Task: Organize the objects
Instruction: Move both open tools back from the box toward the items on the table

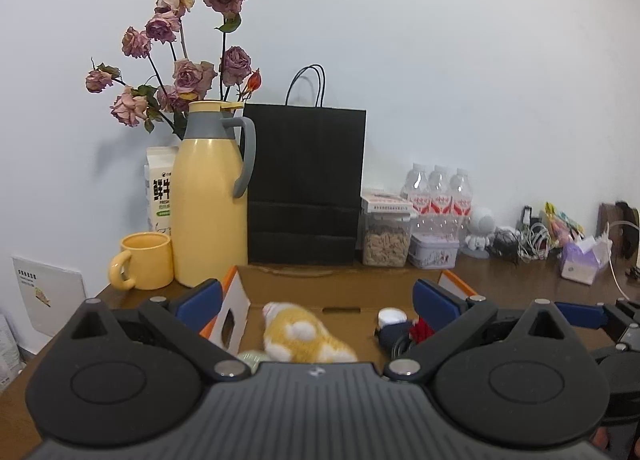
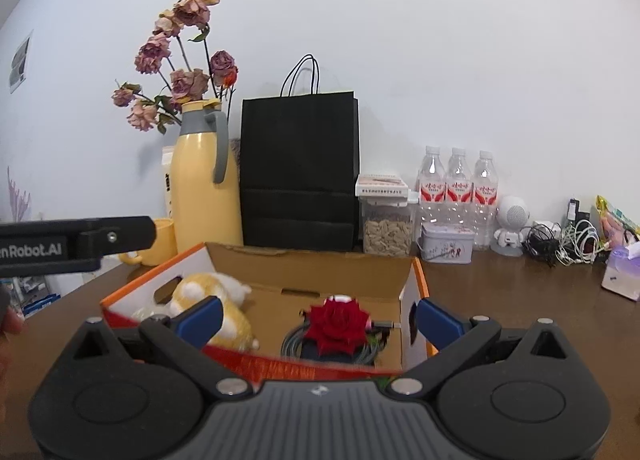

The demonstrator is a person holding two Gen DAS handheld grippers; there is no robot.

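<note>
We hold both claws just in front of an open cardboard box [image 2: 312,272] on the brown tabletop [image 2: 500,300]. The left claw [image 1: 318,300] has its blue fingers spread wide and holds nothing; the right claw [image 2: 318,318] is likewise spread and empty. Inside the box, a yellow-and-white plush toy [image 2: 224,300] lies at the left, and a red rose [image 2: 338,324] rests on coiled grey cables [image 2: 294,342] at the right. Behind the box stand a yellow thermos jug [image 1: 210,200], a yellow mug [image 1: 144,260] and a black paper bag [image 1: 306,184]. Dried roses [image 1: 180,52] rise behind the jug.
</note>
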